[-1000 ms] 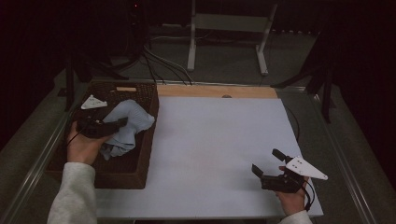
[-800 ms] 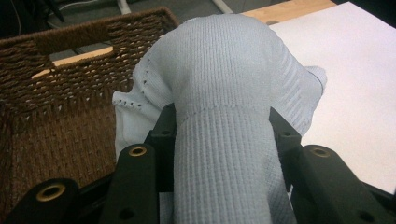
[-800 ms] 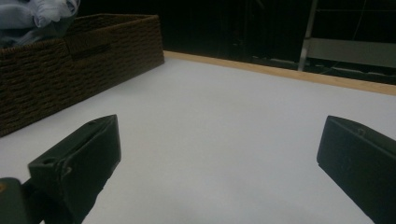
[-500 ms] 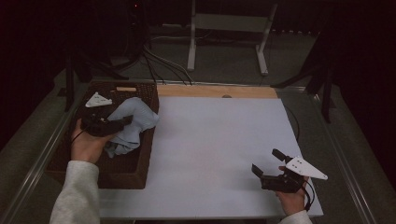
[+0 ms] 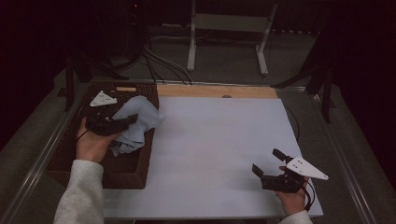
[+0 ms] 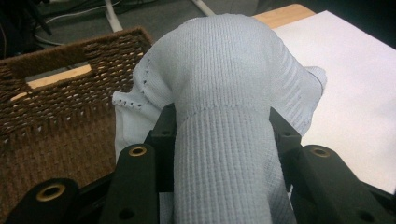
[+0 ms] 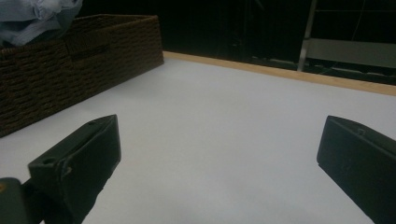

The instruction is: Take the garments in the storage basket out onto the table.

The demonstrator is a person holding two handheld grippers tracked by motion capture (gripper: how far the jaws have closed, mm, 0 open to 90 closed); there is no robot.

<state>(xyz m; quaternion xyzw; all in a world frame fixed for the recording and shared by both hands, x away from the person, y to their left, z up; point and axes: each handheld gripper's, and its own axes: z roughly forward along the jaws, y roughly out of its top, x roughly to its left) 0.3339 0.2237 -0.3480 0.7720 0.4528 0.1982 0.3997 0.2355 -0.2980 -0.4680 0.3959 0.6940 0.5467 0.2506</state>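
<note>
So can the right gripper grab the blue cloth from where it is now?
Probably not from there. The right gripper sits open at the near right of the white table, while the blue cloth is far across in the basket, clamped by the left gripper.

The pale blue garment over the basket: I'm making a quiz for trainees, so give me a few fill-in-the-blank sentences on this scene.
1. The left tool is shut on a pale blue knitted ____.
2. The garment is held over a brown wicker ____.
3. The right tool has its jaws ____, with nothing between them.
4. The basket stands at the ____ end of the white table top in the high view.

Missing words: garment; basket; open; left
</note>
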